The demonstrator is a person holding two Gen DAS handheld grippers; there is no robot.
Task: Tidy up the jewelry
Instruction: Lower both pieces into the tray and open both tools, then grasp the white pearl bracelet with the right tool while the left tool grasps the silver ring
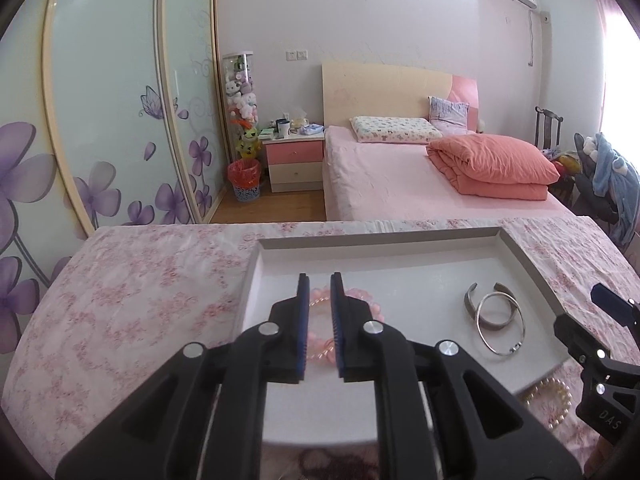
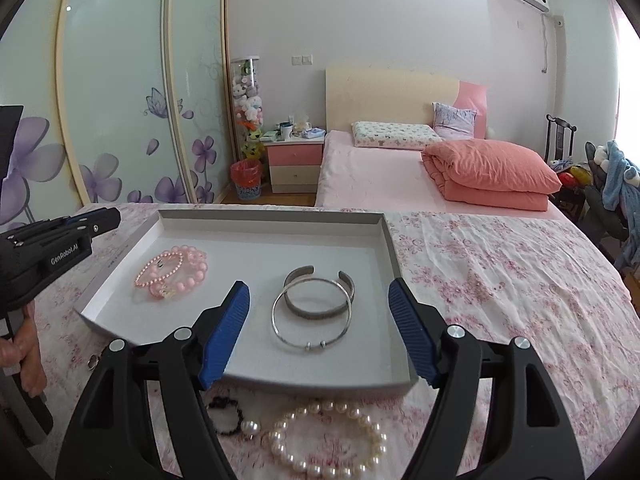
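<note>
A white tray [image 2: 384,248] lies on a floral cloth. It holds pink bead bracelets [image 2: 176,272], a silver cuff [image 2: 320,292] and a thin silver bangle [image 2: 312,320]. My left gripper [image 1: 320,292] hovers over the pink bracelets [image 1: 360,294], jaws nearly shut with a narrow gap and nothing between them. It also shows in the right wrist view [image 2: 96,216]. My right gripper [image 2: 320,300] is wide open above the silver pieces [image 1: 496,316], empty. A white pearl bracelet [image 2: 328,440] and a dark bead bracelet [image 2: 228,416] lie on the cloth in front of the tray.
A small silver ring [image 2: 94,360] lies on the cloth left of the tray. The floral-covered table [image 1: 140,300] extends to both sides. Beyond it stand a pink bed [image 1: 400,184], a nightstand [image 1: 294,160] and a wardrobe with flower doors [image 1: 100,120].
</note>
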